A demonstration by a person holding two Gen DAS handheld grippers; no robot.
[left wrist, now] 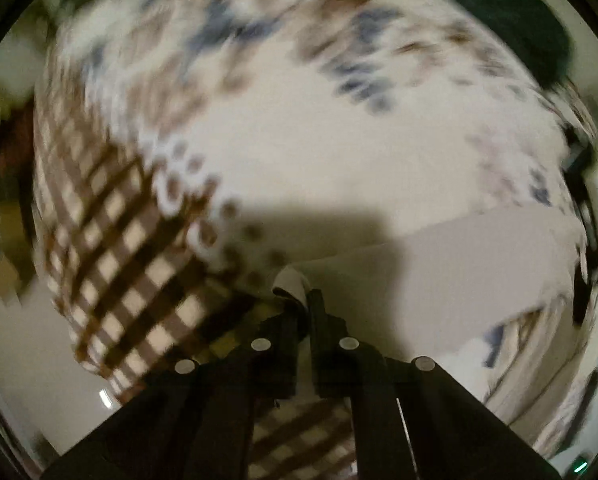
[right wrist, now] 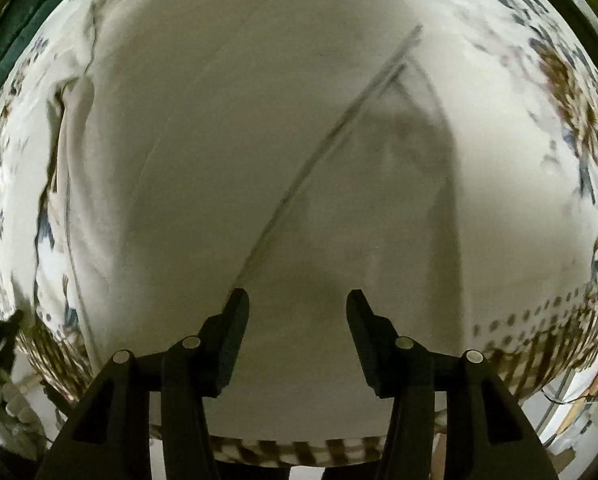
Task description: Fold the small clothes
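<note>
Mid-fold at best: left tongs [left wrist: 305,300] pinch a corner of the pale cloth [left wrist: 479,256] at lower centre, right tongs [right wrist: 297,300] gape empty over cloth filling the frame; most folds look undone.

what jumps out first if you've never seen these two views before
In the left wrist view, the left gripper is shut on a bunched corner of the pale garment, over a patterned cloth with brown checks. In the right wrist view, the right gripper stands open above the garment's diagonal seam.

cream garment [right wrist: 227,152], brown-checked floral tablecloth [left wrist: 131,240]
</note>
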